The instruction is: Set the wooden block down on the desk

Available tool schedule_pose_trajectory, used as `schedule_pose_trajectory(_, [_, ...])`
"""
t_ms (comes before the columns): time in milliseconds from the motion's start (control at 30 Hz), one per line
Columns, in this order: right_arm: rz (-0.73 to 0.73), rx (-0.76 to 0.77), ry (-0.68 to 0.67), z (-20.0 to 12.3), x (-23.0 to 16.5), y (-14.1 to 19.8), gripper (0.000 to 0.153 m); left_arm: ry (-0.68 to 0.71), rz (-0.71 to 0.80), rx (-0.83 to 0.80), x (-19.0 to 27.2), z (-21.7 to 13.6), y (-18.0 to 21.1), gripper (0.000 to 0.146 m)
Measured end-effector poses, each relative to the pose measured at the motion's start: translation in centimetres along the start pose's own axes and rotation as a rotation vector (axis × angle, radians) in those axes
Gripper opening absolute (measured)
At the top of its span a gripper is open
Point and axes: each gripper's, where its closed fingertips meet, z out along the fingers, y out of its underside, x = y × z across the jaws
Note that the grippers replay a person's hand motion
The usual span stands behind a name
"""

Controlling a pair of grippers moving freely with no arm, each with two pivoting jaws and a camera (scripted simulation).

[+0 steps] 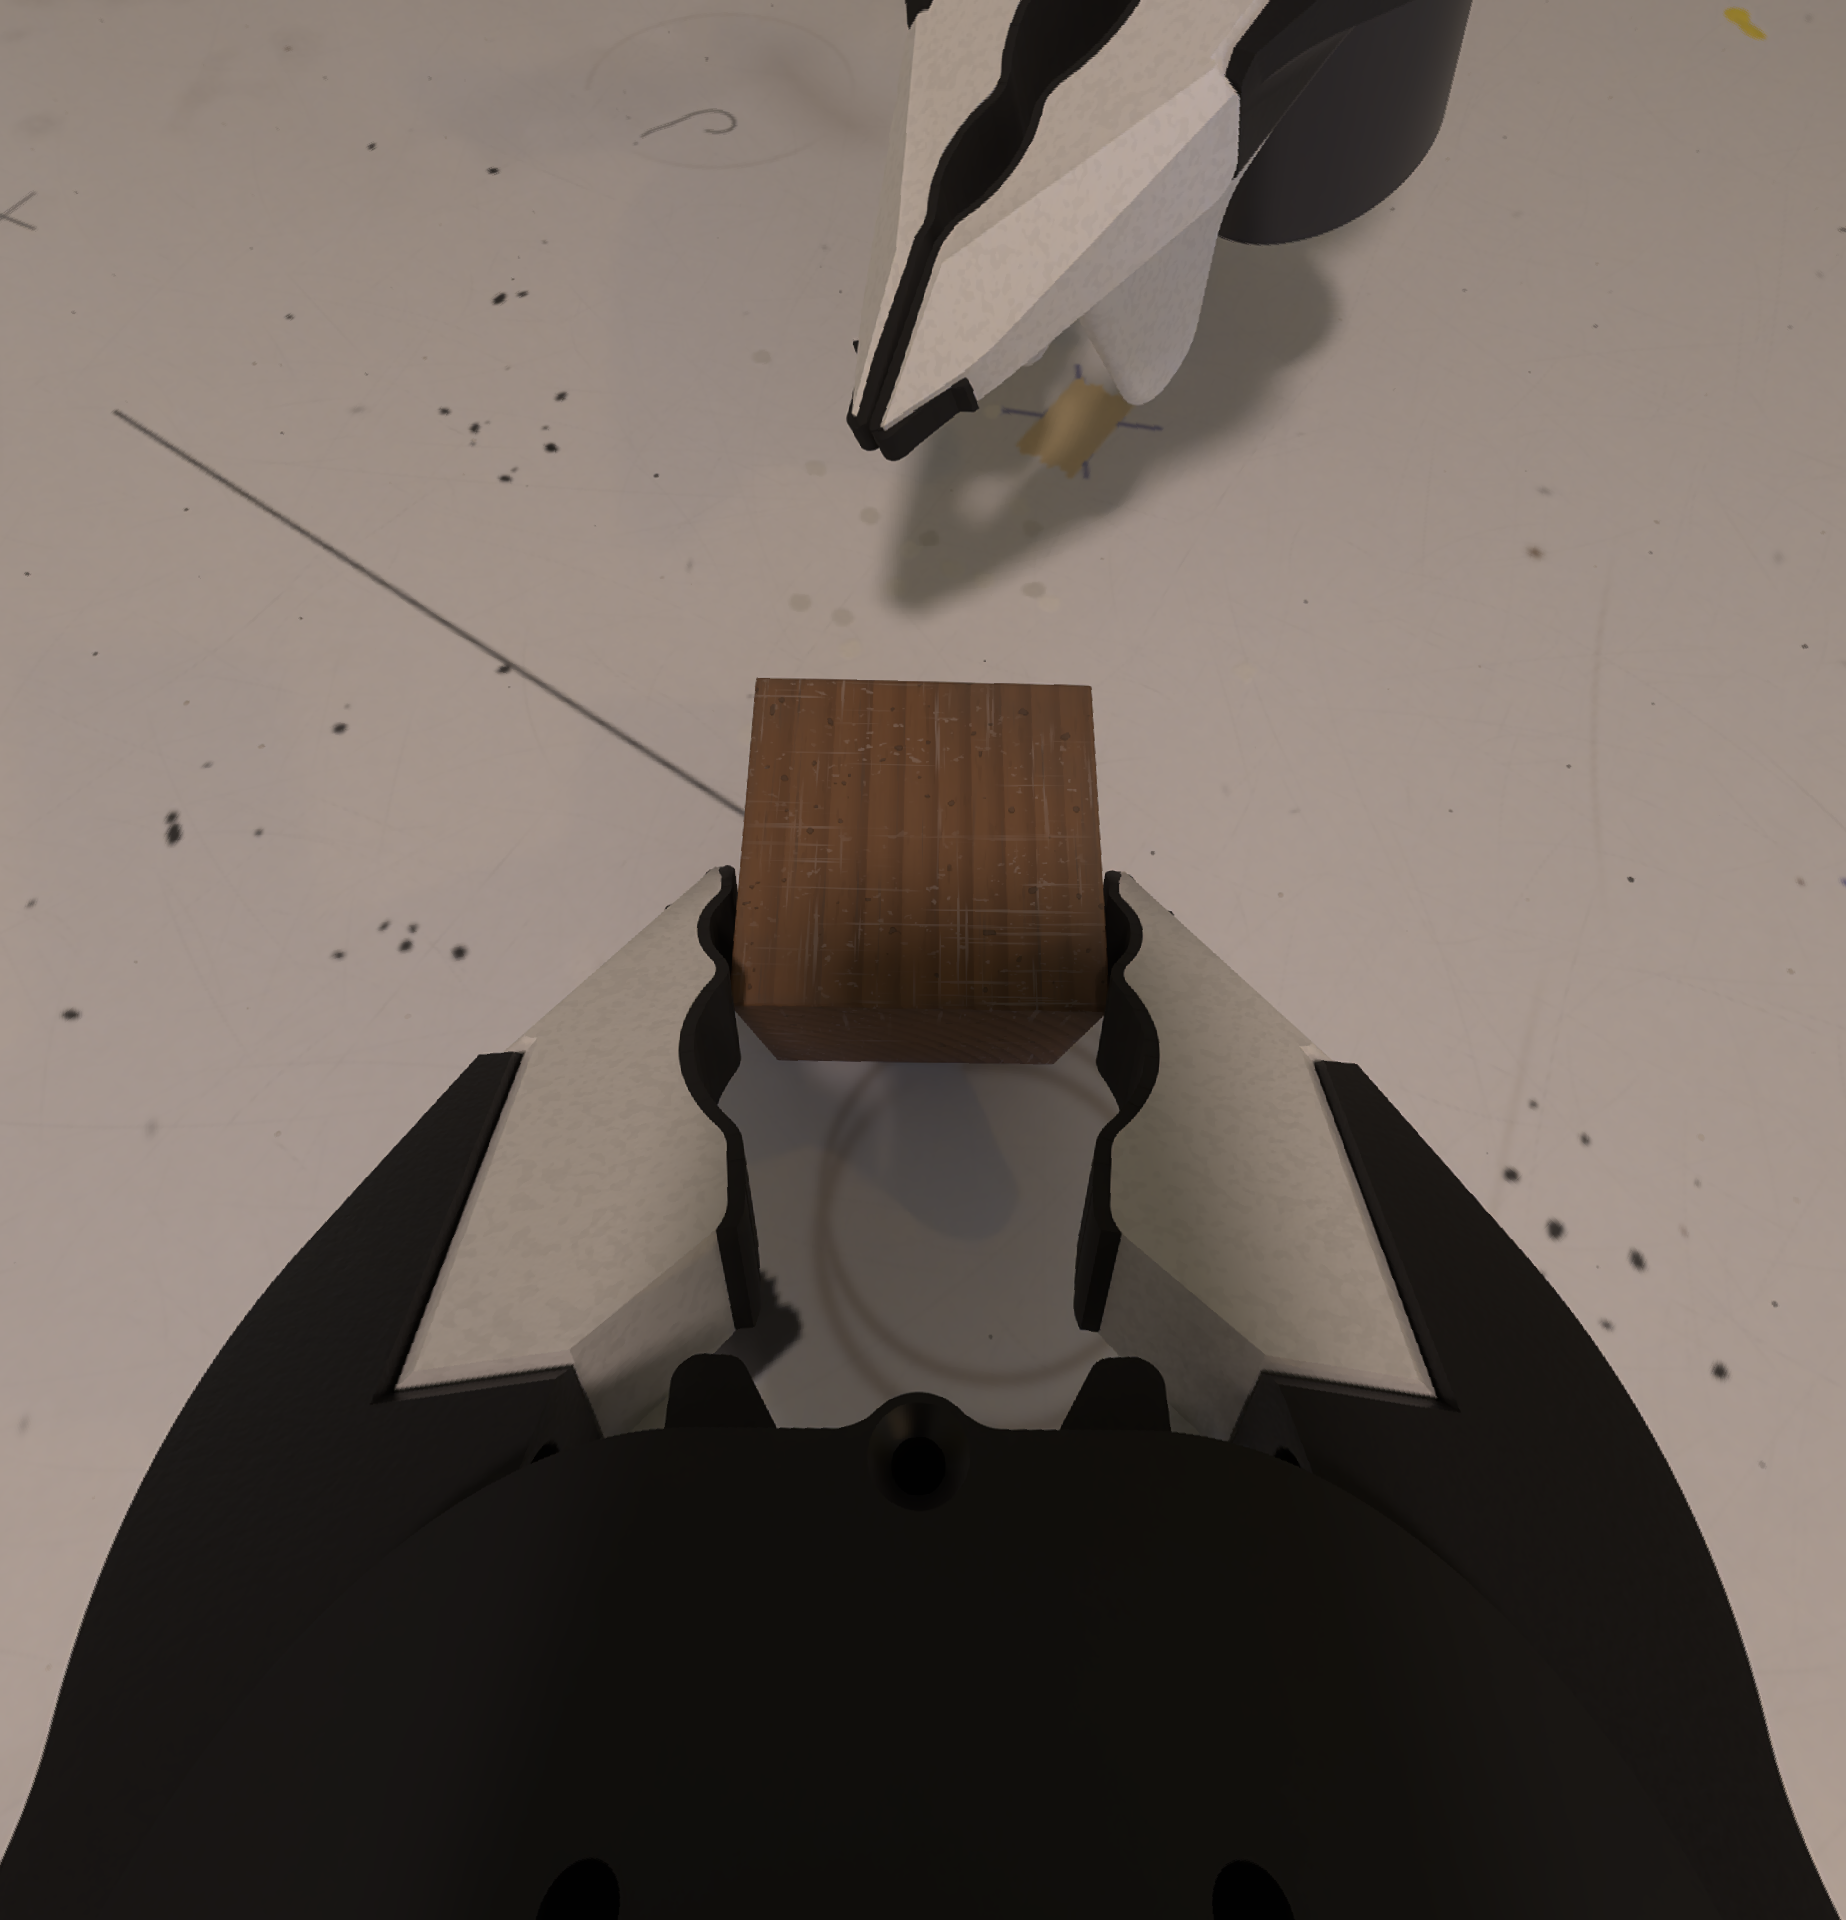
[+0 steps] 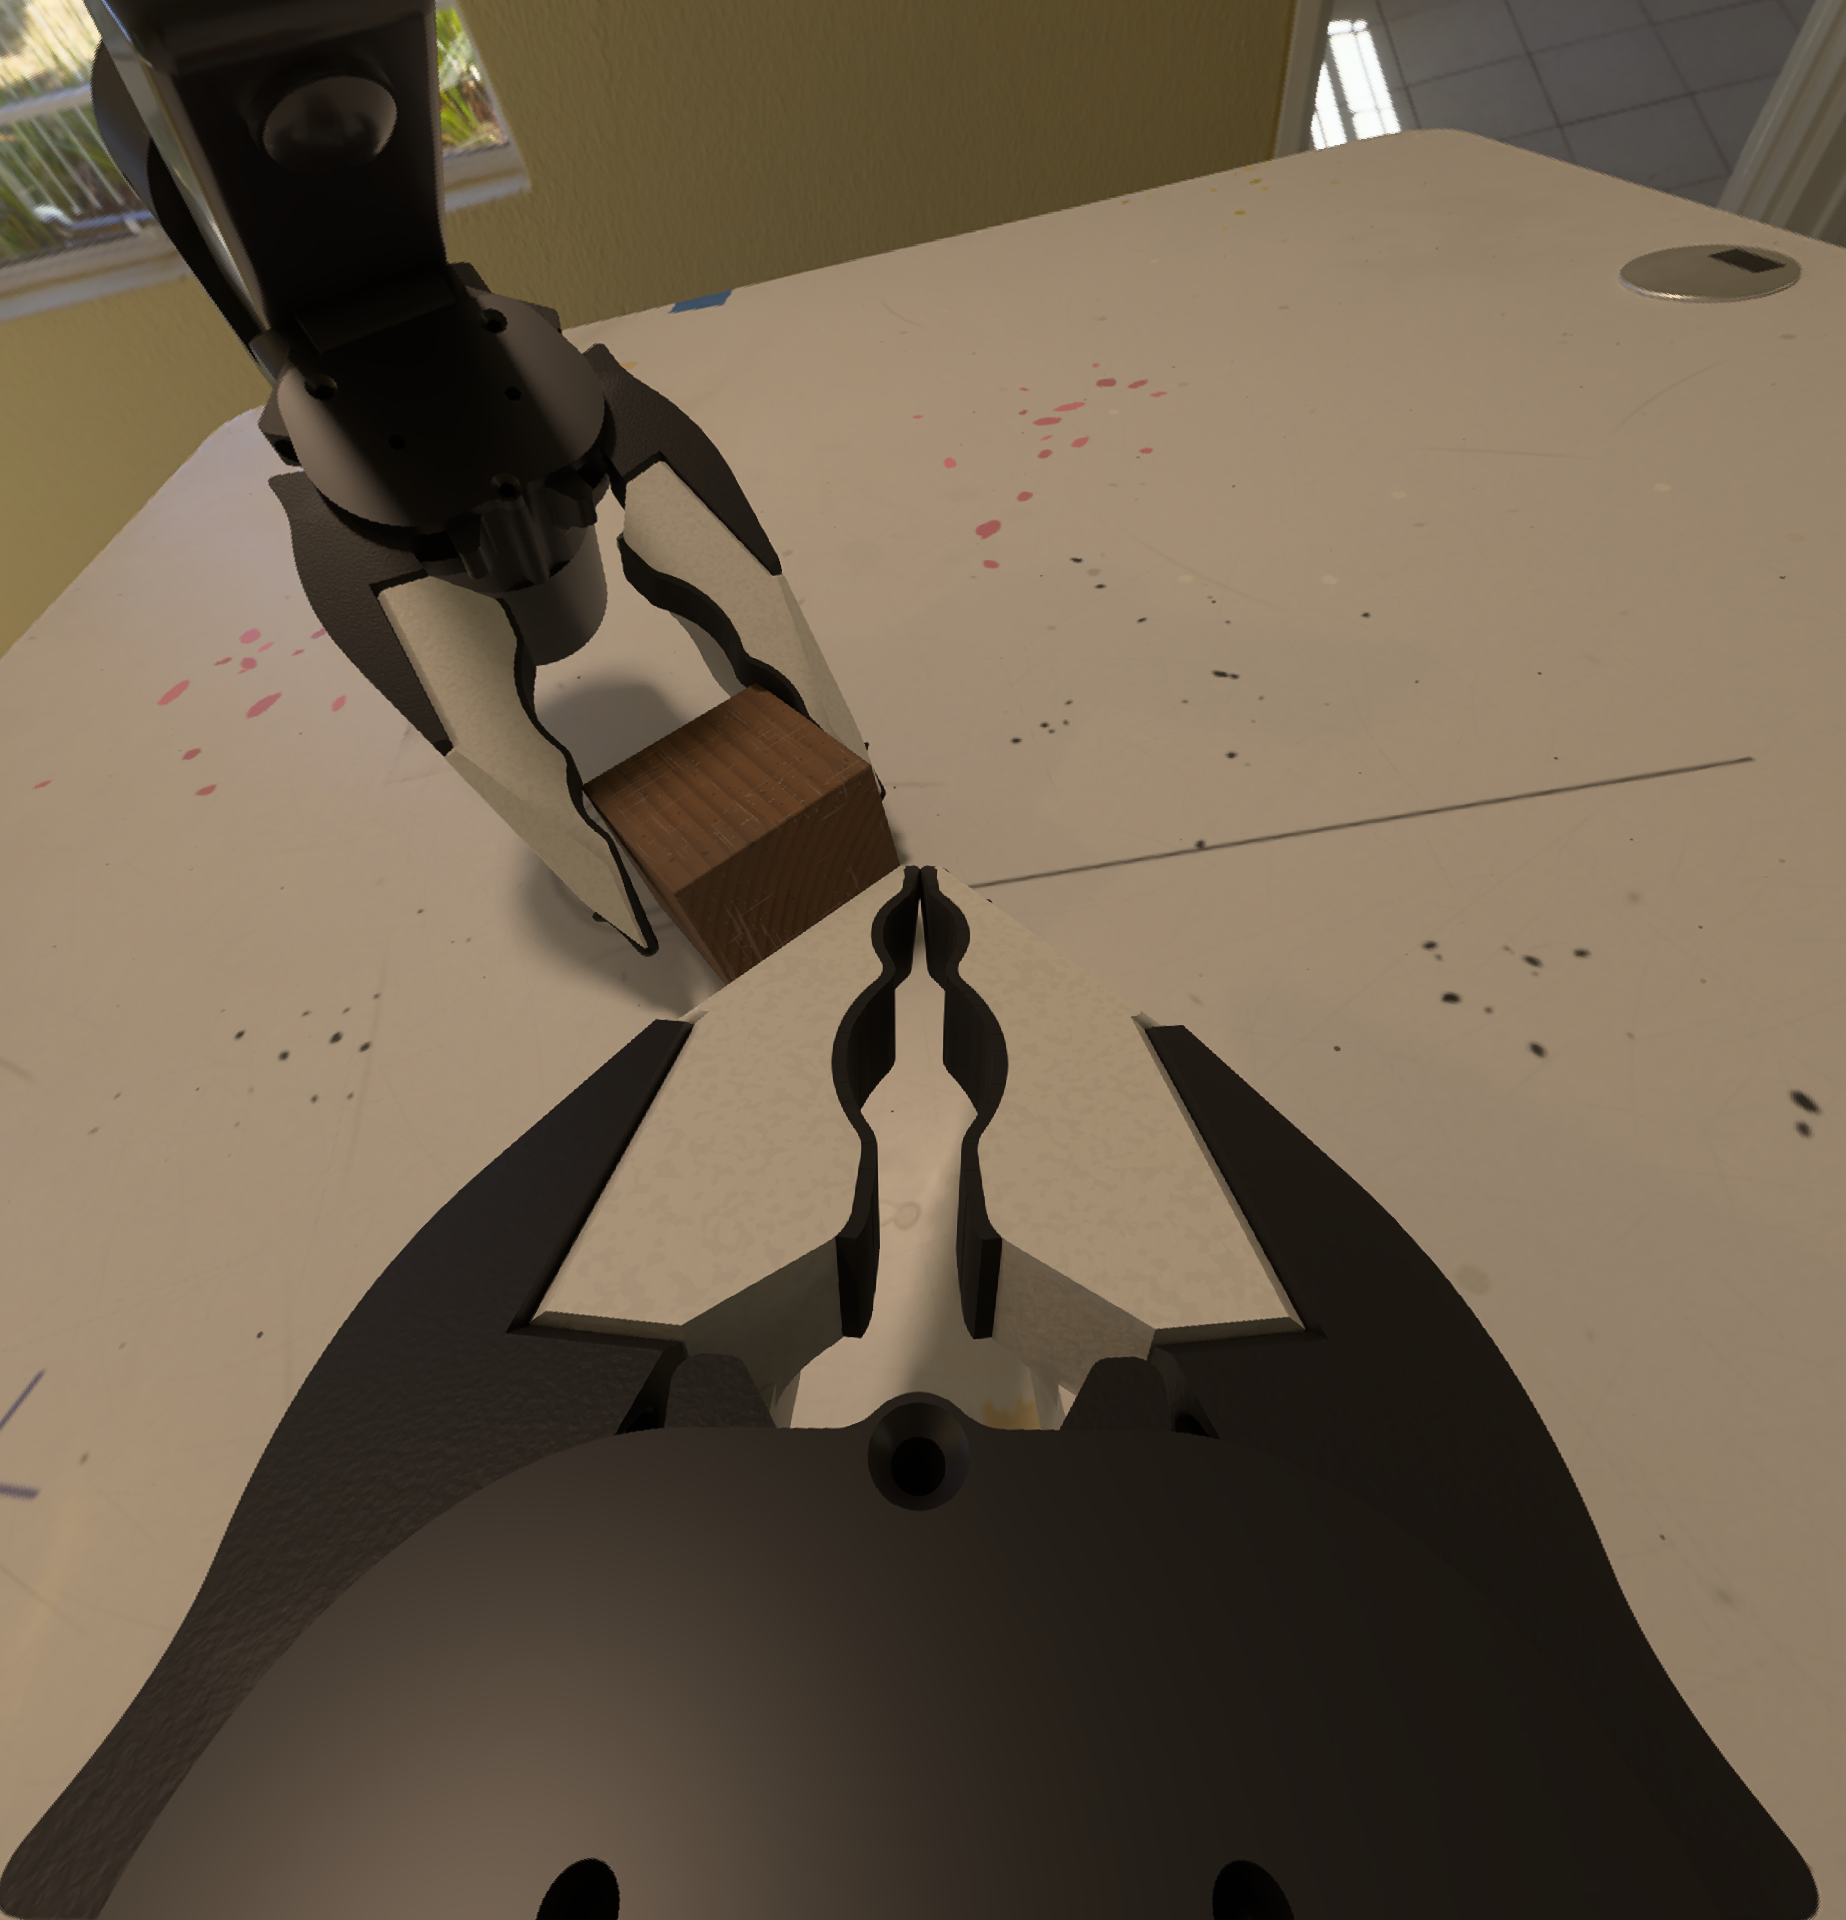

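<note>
A brown wooden block (image 1: pixel 914 862) sits between the fingertips of my left gripper (image 1: pixel 914 906), which is shut on its two sides. In the right wrist view the block (image 2: pixel 753 821) and the left gripper (image 2: pixel 755 854) are low over the pale desk (image 2: pixel 1314 540). The block's underside is hidden, so I cannot tell whether it touches the desk. My right gripper (image 2: pixel 919 875) is shut and empty, its tips close in front of the block. It also shows in the left wrist view (image 1: pixel 877 442), beyond the block and tilted down toward the desk (image 1: pixel 275 644).
The desk is speckled with black and pink paint. A thin black line (image 1: pixel 431 613) runs across it up to the block. A scrap of tan tape (image 1: pixel 1070 426) lies under the right gripper. A round metal grommet (image 2: pixel 1708 272) sits near the far corner. Desk edges and a yellow wall lie beyond.
</note>
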Motion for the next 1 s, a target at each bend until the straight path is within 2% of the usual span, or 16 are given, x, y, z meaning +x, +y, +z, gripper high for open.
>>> schedule_pose_trajectory(1000, [0.023,-0.009,-0.005,0.05,0.14,0.12,0.001,-0.002,0.001,-0.010,0.05,0.02,0.08,0.069])
